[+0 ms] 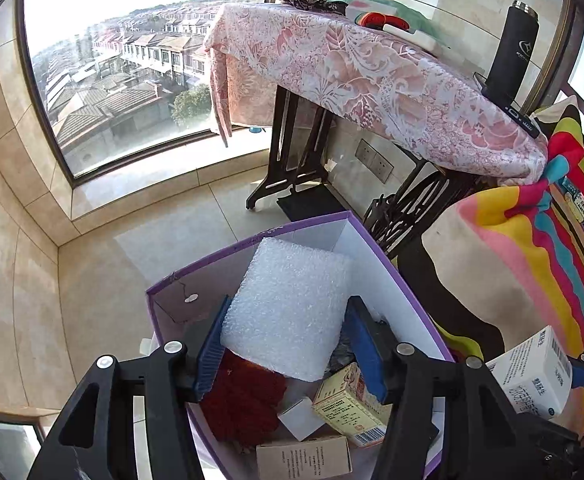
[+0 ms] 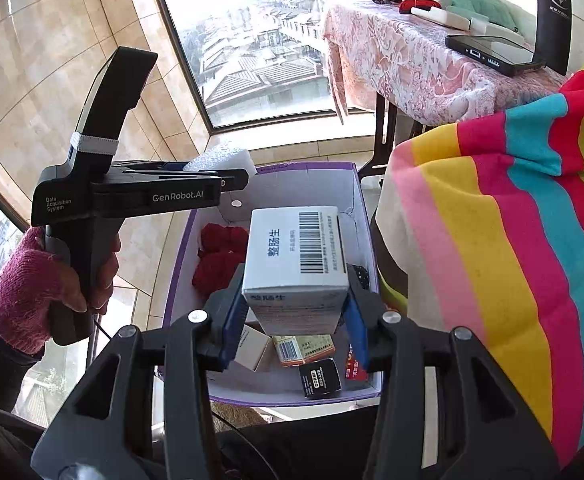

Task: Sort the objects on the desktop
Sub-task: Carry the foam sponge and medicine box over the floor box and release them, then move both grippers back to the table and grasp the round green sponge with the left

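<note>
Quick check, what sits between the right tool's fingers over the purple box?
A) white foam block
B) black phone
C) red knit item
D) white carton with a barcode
D: in the right wrist view the white carton with a barcode sits between the right tool fingers above the purple box; the foam block is at the left tool.

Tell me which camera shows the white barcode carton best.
The right wrist view: the white barcode carton sits centred between the right gripper's fingers, barcode and print facing the lens. The left wrist view catches it only at the right edge, small and tilted.
</note>
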Motion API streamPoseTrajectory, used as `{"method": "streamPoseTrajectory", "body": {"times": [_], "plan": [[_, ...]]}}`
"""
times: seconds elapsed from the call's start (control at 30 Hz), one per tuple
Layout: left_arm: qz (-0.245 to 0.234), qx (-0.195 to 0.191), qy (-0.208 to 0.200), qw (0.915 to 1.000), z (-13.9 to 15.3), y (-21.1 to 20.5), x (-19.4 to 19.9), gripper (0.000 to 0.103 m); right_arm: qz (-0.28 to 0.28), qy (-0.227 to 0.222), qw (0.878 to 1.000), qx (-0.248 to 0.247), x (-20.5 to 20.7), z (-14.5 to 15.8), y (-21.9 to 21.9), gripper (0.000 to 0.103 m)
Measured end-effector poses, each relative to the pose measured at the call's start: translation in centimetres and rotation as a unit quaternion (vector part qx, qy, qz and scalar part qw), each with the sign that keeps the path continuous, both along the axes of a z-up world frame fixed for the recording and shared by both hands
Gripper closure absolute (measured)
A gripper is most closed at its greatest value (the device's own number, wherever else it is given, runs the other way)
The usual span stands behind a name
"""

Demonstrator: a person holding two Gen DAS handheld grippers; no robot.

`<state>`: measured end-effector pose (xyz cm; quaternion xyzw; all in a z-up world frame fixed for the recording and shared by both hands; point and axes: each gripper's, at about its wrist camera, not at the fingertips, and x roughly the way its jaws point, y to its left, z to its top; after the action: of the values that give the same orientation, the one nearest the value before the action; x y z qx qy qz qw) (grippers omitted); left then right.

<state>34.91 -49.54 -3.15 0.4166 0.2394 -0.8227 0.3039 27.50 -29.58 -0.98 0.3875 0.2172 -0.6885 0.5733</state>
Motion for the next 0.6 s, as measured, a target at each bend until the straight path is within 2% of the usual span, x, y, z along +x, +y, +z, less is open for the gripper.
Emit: {"method": "streamPoseTrajectory", "body": {"times": [0.03,0.07,0.13,0.27,0.37,0.43,0.53,0.6], "plan": [[0.015,0.002,-0.008,0.9998,-0.1,-0.2,-0.1,0.026,0.007,-0.010,1.000,-0.006,-0.3,0.1,-0.1,0.033],[0.035,0.003,-0.019,0.9992,-0.1,-0.5,-0.1,0.021,0.008,-0.017,1.000,-0.018,-0.7,0.5,0.1,0.031],[0.058,0.012,-0.024,0.9979,0.1,-0.8,-0.3,0.020,-0.003,-0.020,0.999,-0.042,-1.9,1.4,1.1,0.031],[0.053,0.014,0.031,0.9980,2.4,0.7,-1.7,0.020,-0.060,-0.032,0.994,-0.090,-5.9,3.5,5.1,0.031],[-0.007,0.006,0.091,0.9958,5.0,3.8,-4.5,0.020,-0.126,-0.031,0.985,-0.117,-9.7,5.0,9.7,0.031],[-0.061,-0.009,0.117,0.9912,6.7,6.8,-7.2,0.020,-0.179,-0.021,0.976,-0.126,-12.3,5.7,13.1,0.031],[-0.138,-0.040,0.129,0.9812,8.7,12.0,-12.5,0.017,-0.263,-0.007,0.957,-0.123,-17.1,6.2,18.0,0.031],[-0.205,-0.045,0.126,0.9696,9.2,15.7,-17.1,0.015,-0.321,-0.007,0.940,-0.111,-20.2,6.1,20.9,0.031]]}}
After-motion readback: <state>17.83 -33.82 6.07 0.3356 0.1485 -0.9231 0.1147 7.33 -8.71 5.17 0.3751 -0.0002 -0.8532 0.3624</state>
